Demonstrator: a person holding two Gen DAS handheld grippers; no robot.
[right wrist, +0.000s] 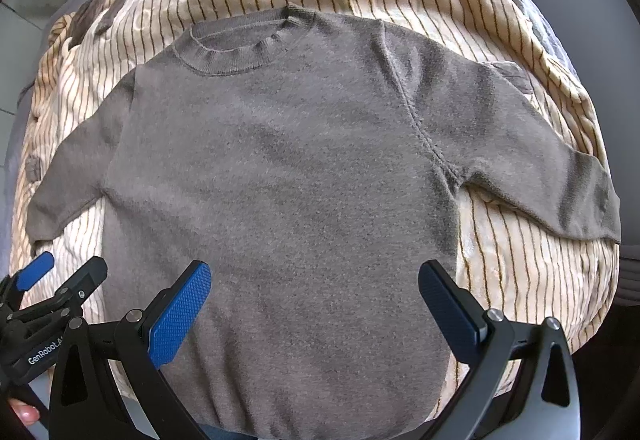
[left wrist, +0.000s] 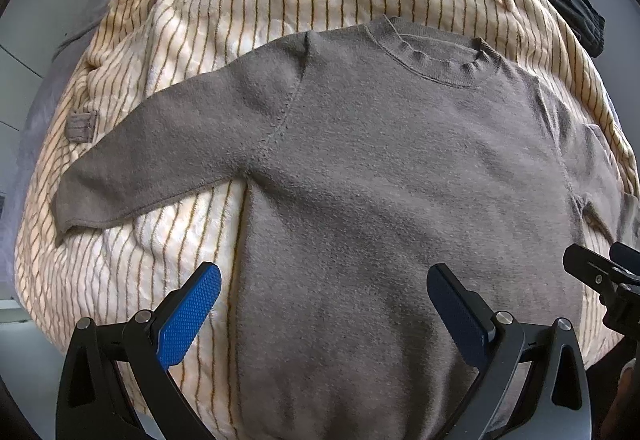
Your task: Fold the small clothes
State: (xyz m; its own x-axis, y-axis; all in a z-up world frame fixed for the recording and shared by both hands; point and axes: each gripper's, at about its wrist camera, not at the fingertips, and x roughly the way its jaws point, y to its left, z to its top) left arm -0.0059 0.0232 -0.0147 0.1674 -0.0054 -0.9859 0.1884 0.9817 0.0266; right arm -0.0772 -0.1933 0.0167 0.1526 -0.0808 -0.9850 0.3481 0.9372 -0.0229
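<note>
Both grippers [left wrist: 324, 304] [right wrist: 314, 304] agape; sweater [left wrist: 380, 167] collar-away

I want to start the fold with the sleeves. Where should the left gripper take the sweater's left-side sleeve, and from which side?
Probably at the cuff, coming in from the outer left. The sleeve lies flat and angled outward on the striped blanket, its cuff end free and clear of the sweater body, so a pinch there could carry it across the chest. The left gripper stands open.

The sweater [right wrist: 280, 179] hem runs off the bottom edge; far clothes blurred.
</note>
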